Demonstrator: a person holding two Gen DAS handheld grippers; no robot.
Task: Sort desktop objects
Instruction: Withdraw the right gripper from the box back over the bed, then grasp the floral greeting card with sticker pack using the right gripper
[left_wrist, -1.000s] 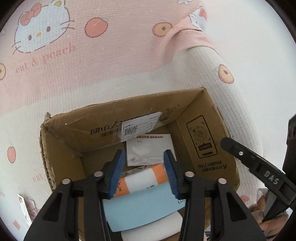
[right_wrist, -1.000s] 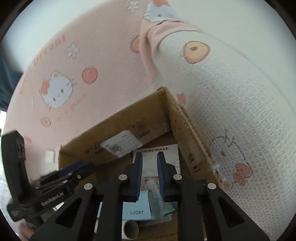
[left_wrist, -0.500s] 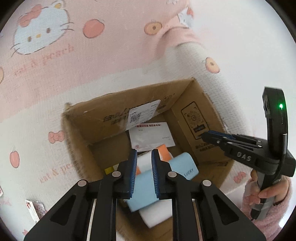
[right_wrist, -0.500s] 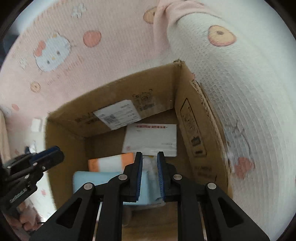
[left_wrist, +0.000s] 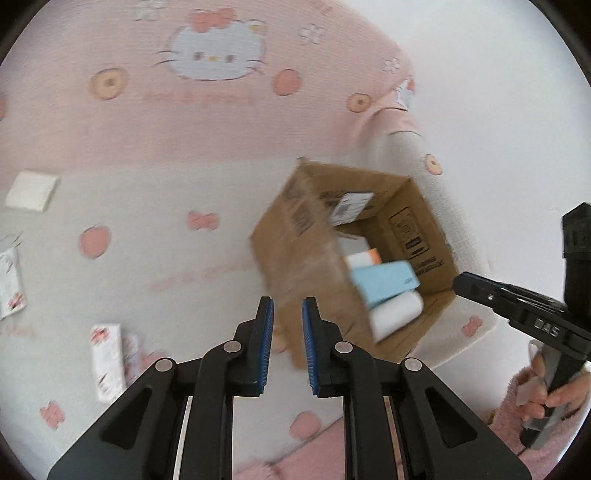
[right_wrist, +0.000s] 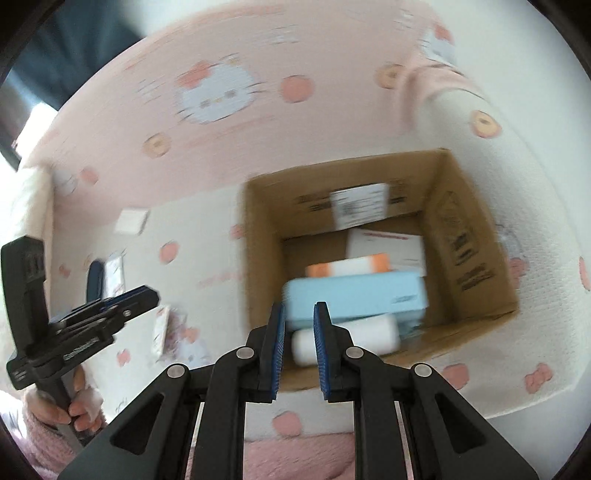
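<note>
Currently left gripper (left_wrist: 287, 321) empty, jaws narrowly apart; right gripper (right_wrist: 299, 325) likewise; cardboard box (right_wrist: 476, 254) holds blue box (right_wrist: 354, 295).

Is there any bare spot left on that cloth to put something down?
Yes: the white patterned cloth is bare between the white pad at far left and the brown cardboard box. The box is crowded with a light blue carton and white roll; printed packets clutter the near left.

The letters "DAS" stand in white on the black right gripper (left_wrist: 476, 290). The print on the brown cardboard box (left_wrist: 424, 236) is too blurred to read.
</note>
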